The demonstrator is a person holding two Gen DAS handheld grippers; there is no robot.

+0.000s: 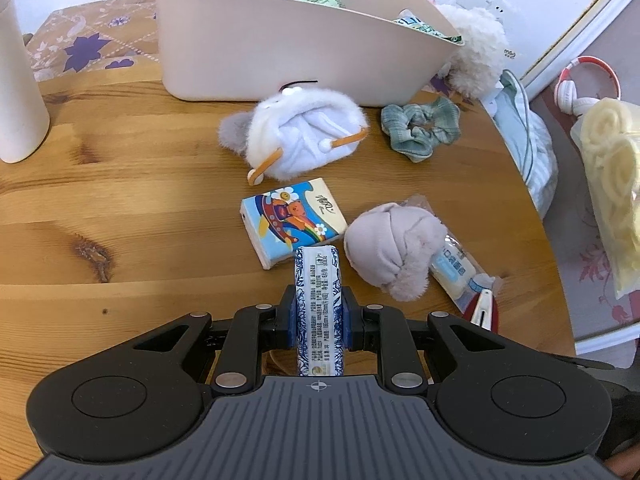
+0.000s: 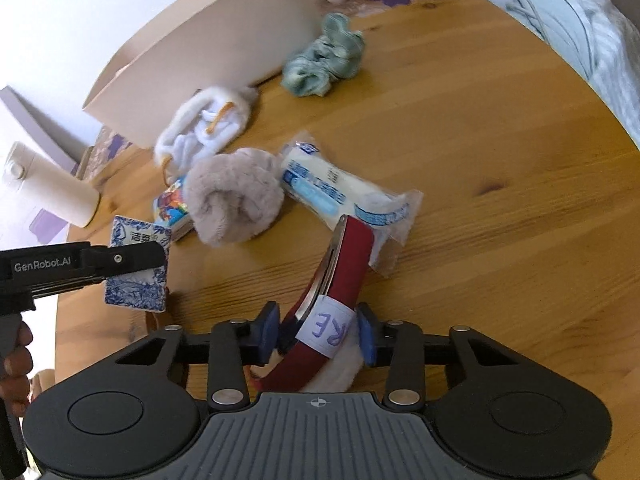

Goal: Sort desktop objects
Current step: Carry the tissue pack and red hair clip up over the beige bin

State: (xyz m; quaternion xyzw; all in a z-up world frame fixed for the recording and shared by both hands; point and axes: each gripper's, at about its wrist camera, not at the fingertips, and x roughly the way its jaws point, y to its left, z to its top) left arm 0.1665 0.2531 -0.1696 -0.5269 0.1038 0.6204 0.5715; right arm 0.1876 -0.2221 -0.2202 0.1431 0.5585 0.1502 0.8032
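Note:
My left gripper [image 1: 319,316] is shut on a blue-and-white tissue pack [image 1: 319,304], held just above the wooden table; both show in the right wrist view [image 2: 138,268]. My right gripper [image 2: 318,330] is shut on a red curved hair clip [image 2: 340,276] with a white label, lifted over the table. On the table lie a cartoon tissue pack [image 1: 292,220], a grey-pink fluffy item [image 1: 392,244], a white plastic packet [image 2: 340,192], a white fluffy earmuff [image 1: 304,136] and a green scrunchie [image 1: 420,126]. A beige bin [image 1: 280,44] stands at the back.
A white bottle [image 1: 16,60] stands at the left. A white plush toy [image 1: 476,44] lies by the bin. The round table edge [image 1: 536,208] curves along the right, with striped cloth [image 1: 532,140] and a bag of yellow items [image 1: 612,184] beyond it.

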